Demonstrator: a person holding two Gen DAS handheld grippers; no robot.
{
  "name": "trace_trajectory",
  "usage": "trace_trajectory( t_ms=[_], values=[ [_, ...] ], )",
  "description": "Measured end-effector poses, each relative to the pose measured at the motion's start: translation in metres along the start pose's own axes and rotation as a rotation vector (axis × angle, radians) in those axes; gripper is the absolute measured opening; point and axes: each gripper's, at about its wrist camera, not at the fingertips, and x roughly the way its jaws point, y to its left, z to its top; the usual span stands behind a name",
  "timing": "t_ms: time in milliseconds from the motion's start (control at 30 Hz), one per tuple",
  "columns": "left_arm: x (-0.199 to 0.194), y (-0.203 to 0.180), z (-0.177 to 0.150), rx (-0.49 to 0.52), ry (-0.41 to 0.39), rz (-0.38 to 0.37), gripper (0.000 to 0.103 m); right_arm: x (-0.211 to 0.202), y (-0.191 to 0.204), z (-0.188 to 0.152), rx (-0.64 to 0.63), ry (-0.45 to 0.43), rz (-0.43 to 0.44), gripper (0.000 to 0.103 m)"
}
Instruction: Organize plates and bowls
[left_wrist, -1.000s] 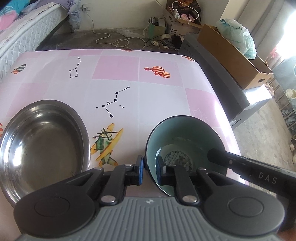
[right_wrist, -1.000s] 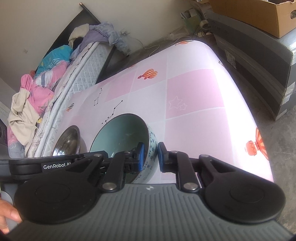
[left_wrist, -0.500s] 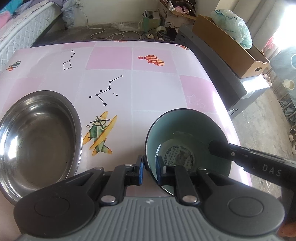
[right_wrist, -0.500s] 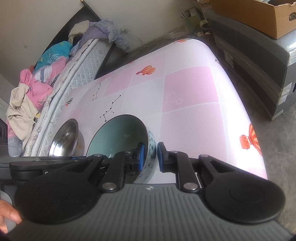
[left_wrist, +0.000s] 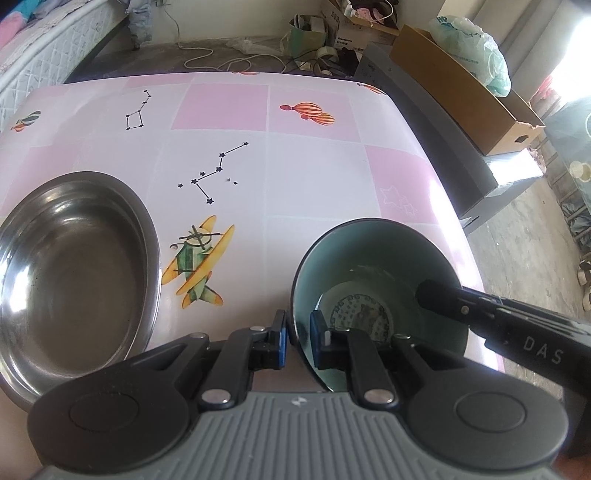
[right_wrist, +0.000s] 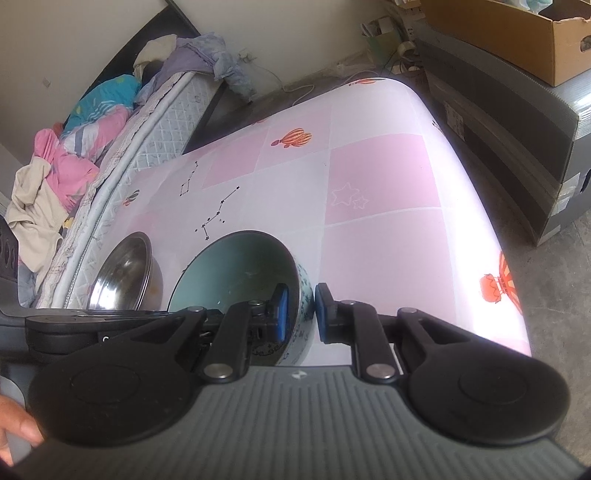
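A teal ceramic bowl (left_wrist: 373, 266) with a patterned bottom is held tilted above the pink table (left_wrist: 258, 147). My left gripper (left_wrist: 298, 334) is shut on its near left rim. My right gripper (right_wrist: 298, 310) is shut on the opposite rim, one finger inside the bowl (right_wrist: 236, 269), one on its white-and-blue patterned outside. The right gripper's arm shows in the left wrist view (left_wrist: 498, 317). A steel bowl (left_wrist: 70, 266) sits on the table to the left, empty; it also shows in the right wrist view (right_wrist: 122, 277).
A mattress with heaped clothes (right_wrist: 74, 147) runs along the table's left side. Grey boxes (right_wrist: 509, 122) topped by a cardboard box (left_wrist: 461, 88) stand on the floor to the right. Cables and clutter (left_wrist: 314, 48) lie beyond the far edge.
Both grippers have carried the teal bowl a little, and the views have shifted slightly across the table. The steel bowl has stayed in place. Both grips are unchanged.
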Motion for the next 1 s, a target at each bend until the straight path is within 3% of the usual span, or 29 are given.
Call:
trace_trajectory(
  t_ms=[1000],
  values=[
    [0.012, -0.001, 0.005, -0.015, 0.026, -0.015, 0.020, 0.023, 0.002, -0.004, 0.013, 0.023, -0.027, 0.015]
  ],
)
